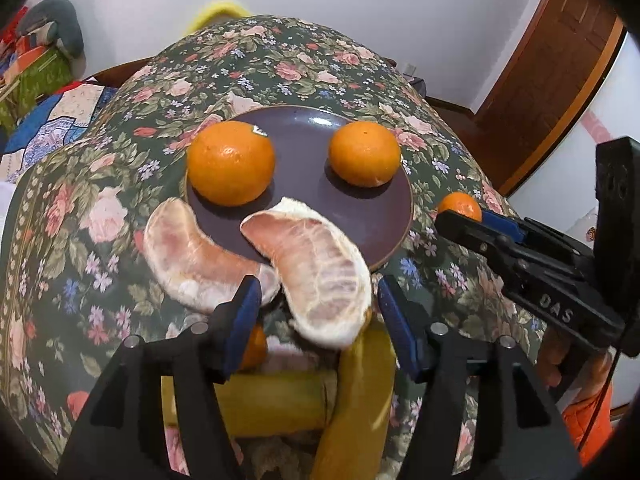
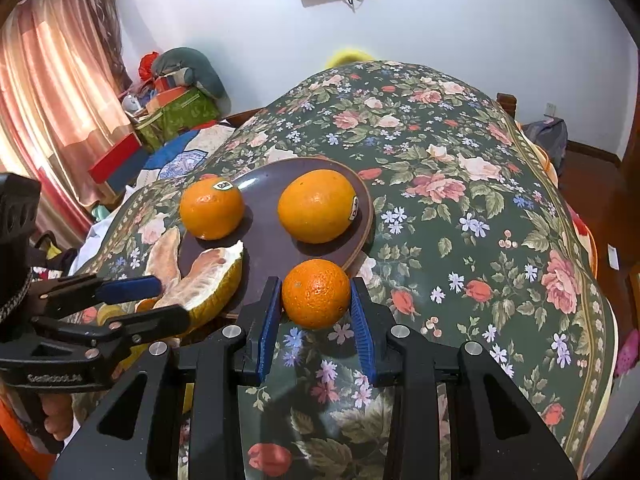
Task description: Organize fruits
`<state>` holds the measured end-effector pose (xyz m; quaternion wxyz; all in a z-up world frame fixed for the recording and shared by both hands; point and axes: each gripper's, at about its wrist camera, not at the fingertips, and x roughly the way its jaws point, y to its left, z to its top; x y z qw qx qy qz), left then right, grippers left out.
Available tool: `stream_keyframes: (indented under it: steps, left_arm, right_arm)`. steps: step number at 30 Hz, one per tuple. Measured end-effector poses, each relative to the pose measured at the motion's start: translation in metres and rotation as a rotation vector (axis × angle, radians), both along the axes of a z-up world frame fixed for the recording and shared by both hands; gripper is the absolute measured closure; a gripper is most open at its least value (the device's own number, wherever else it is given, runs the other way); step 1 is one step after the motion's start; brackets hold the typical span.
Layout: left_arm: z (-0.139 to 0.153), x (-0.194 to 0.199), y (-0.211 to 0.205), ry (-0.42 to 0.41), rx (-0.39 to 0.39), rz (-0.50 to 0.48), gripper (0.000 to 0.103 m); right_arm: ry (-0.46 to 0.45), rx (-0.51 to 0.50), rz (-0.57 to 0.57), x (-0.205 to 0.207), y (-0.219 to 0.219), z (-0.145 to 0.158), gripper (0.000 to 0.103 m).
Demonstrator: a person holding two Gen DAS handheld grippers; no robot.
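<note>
My right tongs (image 2: 314,312) grip a small orange (image 2: 316,293) beside the plate (image 2: 276,256) on the floral-clothed surface (image 2: 460,184) — left tongs (image 1: 316,312) gape around a pomelo segment (image 1: 316,264); white walls, pink curtain (image 2: 52,92).

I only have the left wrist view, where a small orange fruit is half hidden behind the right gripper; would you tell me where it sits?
Observer: The small round orange rests on the floral tablecloth, just off the rim of the dark brown plate, between the blue pads of the right gripper.
Operator: Is it gripped?
Observer: The pads sit close on both sides; I cannot tell whether they touch it.
Operator: Is anything else hidden from me?
Observer: The larger orange on the plate's right carries a sticker on its right side.
</note>
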<state>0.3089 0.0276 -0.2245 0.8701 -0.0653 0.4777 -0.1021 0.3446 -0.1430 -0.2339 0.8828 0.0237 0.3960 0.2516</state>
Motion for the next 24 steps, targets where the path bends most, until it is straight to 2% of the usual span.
stream_keyframes:
  steps: [2,3,4,5,6,10,13,21,24]
  left_arm:
    - [0.002,-0.008,0.000,-0.026,0.019,0.004,0.046]
    - [0.003,-0.011,-0.001,-0.038,0.030,-0.004,0.052]
    - [0.004,-0.014,-0.004,-0.045,0.032,-0.021,0.066]
    - [0.004,-0.016,-0.006,-0.040,0.032,-0.035,0.074]
    - [0.004,-0.016,-0.008,-0.039,0.033,-0.040,0.077]
    - [0.002,-0.015,-0.014,-0.042,0.064,-0.046,0.077]
    - [0.003,-0.017,-0.012,-0.038,0.044,-0.042,0.077]
    - [0.014,-0.036,0.015,-0.076,0.065,0.038,0.077]
    - [0.013,-0.036,0.031,-0.071,0.078,0.084,0.070]
  right_arm:
    - [0.001,-0.002,0.004,0.000,0.000,-0.001,0.072]
    - [0.002,-0.005,0.006,-0.001,0.001,-0.001,0.072]
    - [0.002,-0.005,0.006,-0.001,0.001,-0.001,0.072]
    - [0.004,-0.004,0.006,0.000,0.001,-0.002,0.072]
    - [0.006,-0.001,0.005,0.000,0.001,-0.002,0.072]
    - [0.007,-0.001,0.006,0.001,0.003,-0.003,0.072]
    - [0.005,0.000,0.014,0.000,0.004,-0.003,0.072]
    - [0.010,-0.020,0.025,0.011,0.015,-0.008,0.072]
    - [0.017,-0.030,0.032,0.016,0.022,-0.011,0.072]
